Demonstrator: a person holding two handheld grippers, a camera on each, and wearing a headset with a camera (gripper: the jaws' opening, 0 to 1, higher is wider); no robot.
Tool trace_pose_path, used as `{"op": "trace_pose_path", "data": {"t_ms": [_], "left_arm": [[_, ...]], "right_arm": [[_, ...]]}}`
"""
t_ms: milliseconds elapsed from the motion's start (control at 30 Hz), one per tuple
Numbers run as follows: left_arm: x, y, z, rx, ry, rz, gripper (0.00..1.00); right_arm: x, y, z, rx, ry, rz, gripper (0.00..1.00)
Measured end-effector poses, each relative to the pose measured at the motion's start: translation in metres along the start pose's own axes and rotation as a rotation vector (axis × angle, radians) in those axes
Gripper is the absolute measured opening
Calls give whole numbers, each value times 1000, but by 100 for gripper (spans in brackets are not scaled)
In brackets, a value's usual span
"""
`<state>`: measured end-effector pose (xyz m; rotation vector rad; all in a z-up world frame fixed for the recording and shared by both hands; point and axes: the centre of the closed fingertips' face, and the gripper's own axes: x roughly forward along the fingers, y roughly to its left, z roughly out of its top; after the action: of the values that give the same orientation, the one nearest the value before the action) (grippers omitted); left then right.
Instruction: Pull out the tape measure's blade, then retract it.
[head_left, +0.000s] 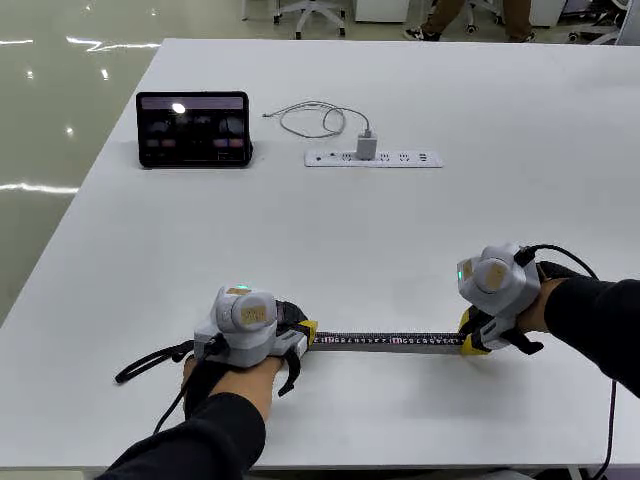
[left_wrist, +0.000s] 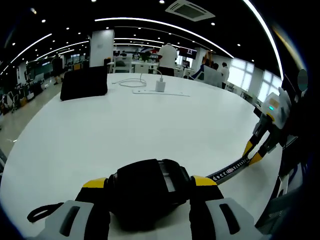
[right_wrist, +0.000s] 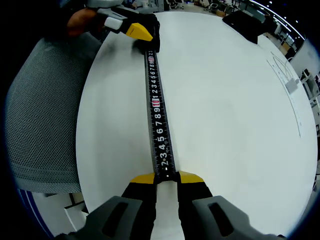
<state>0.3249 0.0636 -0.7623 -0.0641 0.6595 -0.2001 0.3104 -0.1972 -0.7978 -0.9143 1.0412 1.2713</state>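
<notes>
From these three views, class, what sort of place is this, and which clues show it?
Probably an open-plan office or lab: a large white table with a power strip and tablet, wheeled office chairs beyond it, and strip ceiling lights.

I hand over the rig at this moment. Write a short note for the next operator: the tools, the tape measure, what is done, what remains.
Left tool: shut on the tape measure case, low on the table near its front edge.
Right tool: shut on the end of the blade.
Blade: out, stretched along the table between the two tools, numbers facing up.
Done: the pull-out.
Left: retract the blade, probably by guiding the right tool toward the case.
</notes>
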Motion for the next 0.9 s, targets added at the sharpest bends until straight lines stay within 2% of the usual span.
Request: {"op": "trace_pose_path", "data": {"t_ms": [433,900], "left_arm": [[-1,0,0,-2,-2,-1,60],[-1,-1,0,-3,0,-3,60]], "right_arm": [[2,1,8,30,-11,-20,11],[5,1,18,29,-24,-23,11]]}}
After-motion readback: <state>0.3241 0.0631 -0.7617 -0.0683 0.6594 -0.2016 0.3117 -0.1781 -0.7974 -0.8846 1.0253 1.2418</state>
